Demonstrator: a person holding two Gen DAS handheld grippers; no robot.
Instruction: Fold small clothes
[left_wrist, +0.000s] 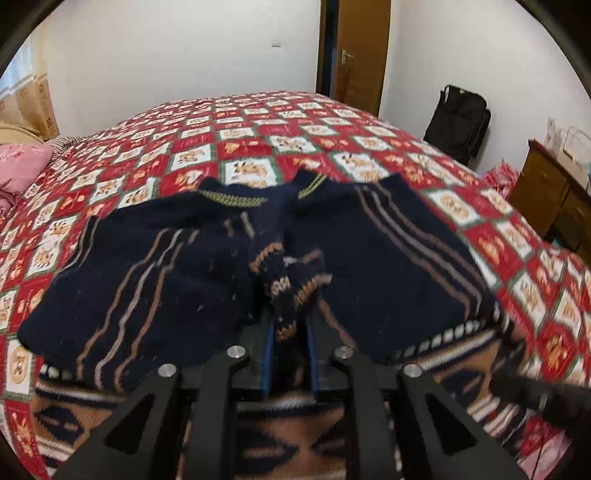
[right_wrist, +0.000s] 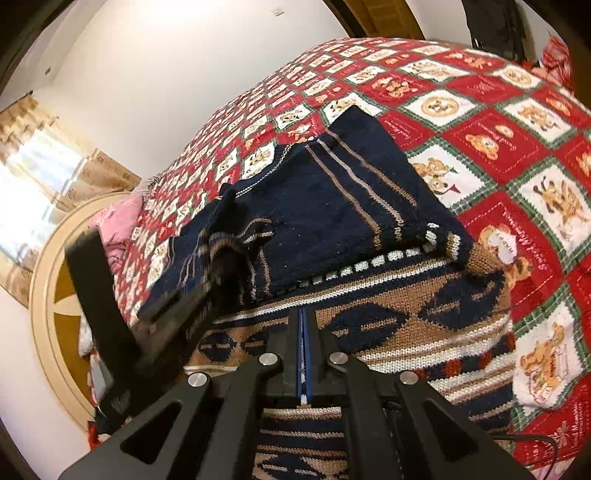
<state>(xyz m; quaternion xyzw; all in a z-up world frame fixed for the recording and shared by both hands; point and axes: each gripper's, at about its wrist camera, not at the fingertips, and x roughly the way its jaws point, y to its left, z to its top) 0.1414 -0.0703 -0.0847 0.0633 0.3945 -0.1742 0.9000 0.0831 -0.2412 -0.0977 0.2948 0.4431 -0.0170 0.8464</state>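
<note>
A small navy knit sweater (left_wrist: 384, 258) with tan stripes and a brown patterned hem band lies on the bed; it also shows in the right wrist view (right_wrist: 332, 206). Both sleeves are folded in over the chest. My left gripper (left_wrist: 290, 325) is shut on the bunched sleeve cuffs (left_wrist: 291, 284) at the sweater's middle. My right gripper (right_wrist: 303, 317) is shut on the sweater's patterned hem band (right_wrist: 388, 317). The left gripper (right_wrist: 218, 266) shows blurred at the left of the right wrist view.
The bed has a red, white and green patchwork quilt (left_wrist: 240, 136). Pink pillows (left_wrist: 22, 162) lie at its far left. A black bag (left_wrist: 458, 122) stands by the door, and a wooden cabinet (left_wrist: 550, 195) stands at the right. A round headboard (right_wrist: 55, 295) is at the left.
</note>
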